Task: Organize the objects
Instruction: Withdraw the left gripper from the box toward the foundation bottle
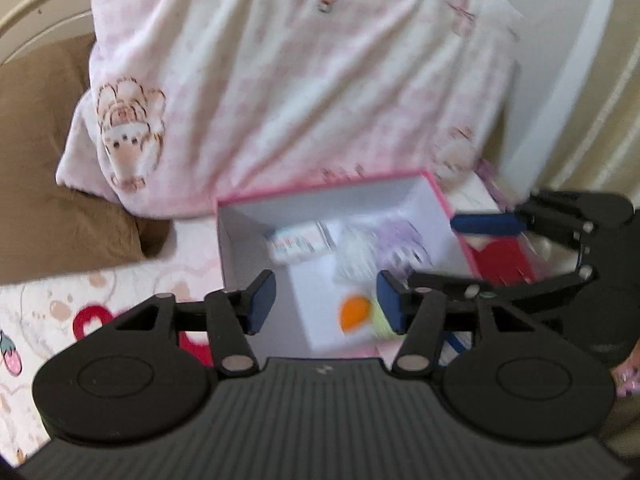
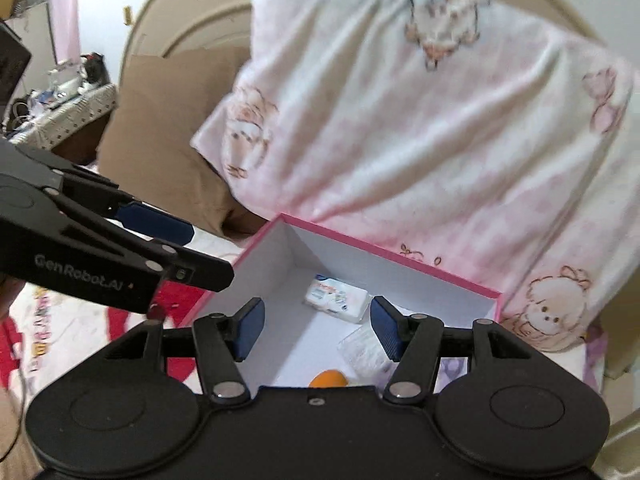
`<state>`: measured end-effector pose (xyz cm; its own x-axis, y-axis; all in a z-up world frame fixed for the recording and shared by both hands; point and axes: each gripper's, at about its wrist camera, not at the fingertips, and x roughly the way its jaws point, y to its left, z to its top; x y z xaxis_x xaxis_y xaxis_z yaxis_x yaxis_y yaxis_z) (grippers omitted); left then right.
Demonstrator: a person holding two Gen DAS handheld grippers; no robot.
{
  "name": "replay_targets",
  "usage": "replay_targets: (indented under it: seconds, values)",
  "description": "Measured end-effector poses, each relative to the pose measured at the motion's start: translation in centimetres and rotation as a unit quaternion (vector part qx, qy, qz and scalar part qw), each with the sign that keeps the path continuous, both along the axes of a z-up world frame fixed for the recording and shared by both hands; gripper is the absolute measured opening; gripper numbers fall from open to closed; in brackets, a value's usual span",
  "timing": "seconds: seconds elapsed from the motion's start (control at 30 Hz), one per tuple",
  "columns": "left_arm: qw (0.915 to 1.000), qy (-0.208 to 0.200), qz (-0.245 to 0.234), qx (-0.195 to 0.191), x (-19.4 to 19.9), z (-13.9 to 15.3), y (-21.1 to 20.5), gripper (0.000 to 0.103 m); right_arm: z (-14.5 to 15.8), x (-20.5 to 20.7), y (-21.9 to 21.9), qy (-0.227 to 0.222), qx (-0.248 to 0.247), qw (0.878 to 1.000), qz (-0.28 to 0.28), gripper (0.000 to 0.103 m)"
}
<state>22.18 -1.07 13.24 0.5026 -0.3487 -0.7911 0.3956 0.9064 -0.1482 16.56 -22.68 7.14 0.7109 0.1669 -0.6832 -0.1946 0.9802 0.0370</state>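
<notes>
A white box with a pink rim (image 1: 320,190) (image 2: 392,258) lies open on the bed, below both grippers. Inside it are a white tissue pack (image 1: 296,242) (image 2: 336,300), a clear plastic packet (image 1: 360,256) (image 2: 360,350) and a small orange object (image 1: 354,312) (image 2: 328,380) beside something yellow-green. My left gripper (image 1: 325,304) (image 2: 210,254) hovers over the box's near left side, open, with nothing between its blue pads. My right gripper (image 2: 318,328) (image 1: 444,252) hangs over the box's right side, also open and empty. The frames are motion-blurred.
A large pink pillow with bear prints (image 1: 304,88) (image 2: 420,128) leans just behind the box. A brown cushion (image 1: 44,168) (image 2: 160,136) sits to its left against a cream headboard. A red flat item (image 1: 500,258) lies right of the box. The printed bedsheet (image 1: 52,308) spreads left.
</notes>
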Motion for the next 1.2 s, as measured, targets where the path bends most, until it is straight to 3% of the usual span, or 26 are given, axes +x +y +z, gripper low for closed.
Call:
replay_targets:
  seconds: [0.1, 0.23, 0.4, 0.5, 0.73, 0.87, 0.97, 1.1, 1.2]
  values:
    - [0.9996, 0.020, -0.016, -0.013, -2.5, 1.3, 0.7, 0.056, 1.3, -3.5, 0.4, -0.021, 0.006, 1.000, -0.011, 0.064]
    - [0.9992, 0.015, -0.037, -0.008, -6.3, 1.9, 0.9, 0.057, 2.0, -7.5, 0.5, -0.036, 0.026, 0.999, -0.015, 0.065]
    - [0.9977, 0.020, -0.063, -0.014, -10.4, 1.9, 0.6, 0.060, 1.9, -11.6, 0.9, -0.024, 0.031, 0.999, -0.003, 0.067]
    - [0.9969, 0.022, -0.072, -0.020, -12.3, 0.9, 0.3, 0.063, 0.9, -13.5, 1.3, 0.004, 0.038, 0.999, 0.011, 0.069]
    - [0.9940, 0.075, -0.075, -0.025, -13.5, -5.3, -0.8, 0.064, -3.6, -16.6, 1.6, 0.044, 0.039, 0.998, 0.036, 0.072]
    - [0.9931, 0.106, -0.050, -0.008, -12.9, -10.1, -1.4, 0.064, -6.7, -17.2, 1.7, 0.044, 0.019, 0.998, 0.046, 0.074]
    - [0.9902, 0.137, -0.022, -0.020, -11.9, -13.5, -1.5, 0.064, -9.1, -16.8, 1.4, 0.053, 0.005, 0.998, 0.046, 0.074]
    - [0.9890, 0.145, 0.000, -0.031, -11.1, -16.9, -2.1, 0.064, -11.3, -16.3, 1.4, 0.047, -0.031, 0.997, 0.054, 0.074]
    - [0.9891, 0.141, 0.012, -0.041, -10.9, -18.5, -2.8, 0.064, -12.9, -15.0, 0.6, 0.061, -0.016, 0.997, 0.048, 0.074]
